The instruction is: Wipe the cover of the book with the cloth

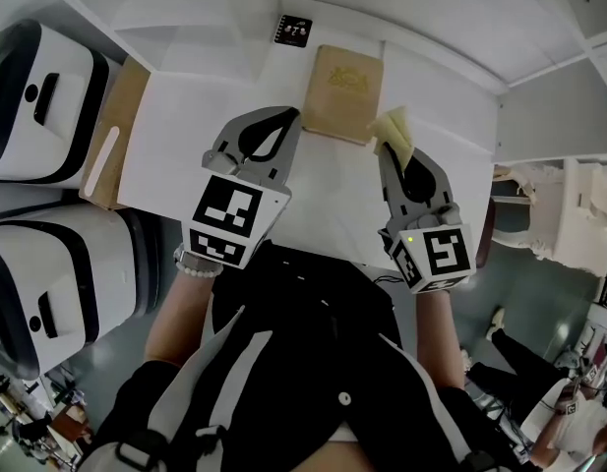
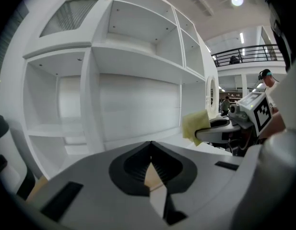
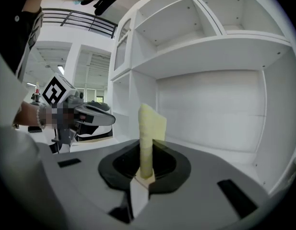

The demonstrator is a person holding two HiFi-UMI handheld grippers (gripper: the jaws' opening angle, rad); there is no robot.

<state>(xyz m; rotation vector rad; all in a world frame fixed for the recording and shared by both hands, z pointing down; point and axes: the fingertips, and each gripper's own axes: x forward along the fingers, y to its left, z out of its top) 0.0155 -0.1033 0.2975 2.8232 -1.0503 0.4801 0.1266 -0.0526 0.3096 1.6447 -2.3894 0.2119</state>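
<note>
A tan book (image 1: 342, 91) lies closed on the white table (image 1: 185, 136), at its far side. My left gripper (image 1: 289, 116) is shut with nothing in it, its tip near the book's left edge and raised above the table. My right gripper (image 1: 385, 149) is shut on a folded yellow cloth (image 1: 396, 131), which hangs by the book's near right corner. In the right gripper view the cloth (image 3: 150, 133) stands upright out of the shut jaws (image 3: 147, 174). The left gripper view shows its own jaws (image 2: 150, 147) closed, with the cloth (image 2: 195, 124) off to the right.
White open shelves (image 2: 133, 56) rise behind the table. A wooden board (image 1: 116, 136) leans at the table's left edge, beside two white and black machines (image 1: 37, 96). A small black card (image 1: 293, 30) lies beyond the book. People stand far off at the right (image 2: 266, 78).
</note>
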